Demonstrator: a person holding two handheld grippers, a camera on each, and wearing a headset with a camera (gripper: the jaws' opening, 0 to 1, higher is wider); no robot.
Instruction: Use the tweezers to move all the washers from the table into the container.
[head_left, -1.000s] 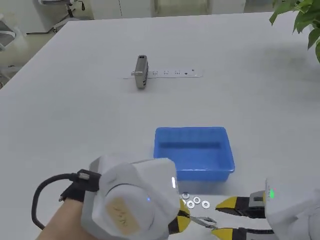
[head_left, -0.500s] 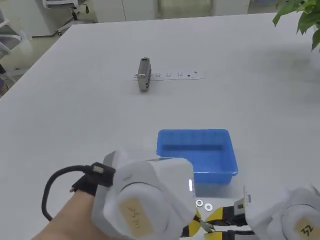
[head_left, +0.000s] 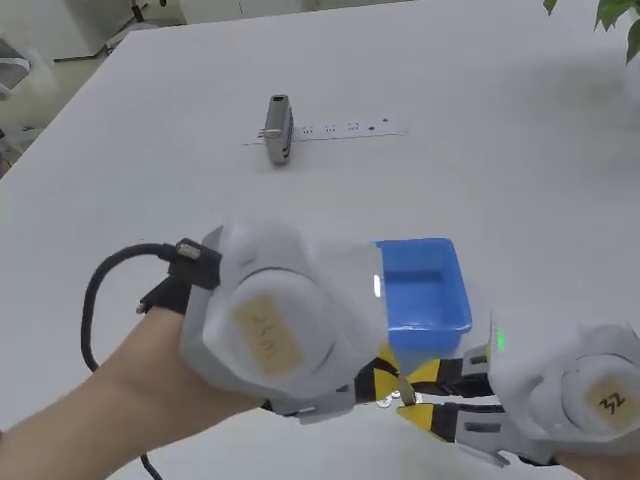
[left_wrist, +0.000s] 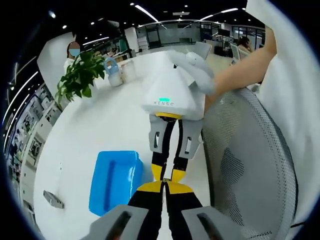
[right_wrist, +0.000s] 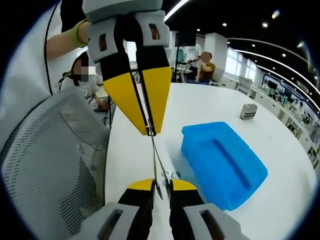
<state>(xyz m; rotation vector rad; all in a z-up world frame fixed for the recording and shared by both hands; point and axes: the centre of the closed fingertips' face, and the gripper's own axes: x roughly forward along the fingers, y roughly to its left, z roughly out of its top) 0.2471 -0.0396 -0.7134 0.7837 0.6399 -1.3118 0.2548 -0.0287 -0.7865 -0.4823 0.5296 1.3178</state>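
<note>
Washers (right_wrist: 173, 174) lie on the white tabletop (head_left: 150, 150), just beside the near side of the blue container (head_left: 425, 285). In the head view, going left to right, a black cable (head_left: 95, 290) loops off the person's forearm (head_left: 110, 410). Next comes the bulky white housing (head_left: 280, 320) of the left tool (right_wrist: 149, 131), which blocks the container's left end and most of the spot where the washers lie. Far back stands a grey adapter (head_left: 278, 128) with a white power strip (head_left: 345, 129) to its right, and plant (head_left: 622, 12) leaves hang at the far right corner. A mesh chair (right_wrist: 50, 165) sits at the tabletop's near edge.

The left tool reaches rightward, its yellow-tipped jaws pressed together on the back end of the tweezers (right_wrist: 153, 160). The tweezers run across to the right tool (right_wrist: 161, 190), which points leftward, facing it. Its jaws sit close on either side of the tweezers' tips; I cannot tell whether they squeeze.
</note>
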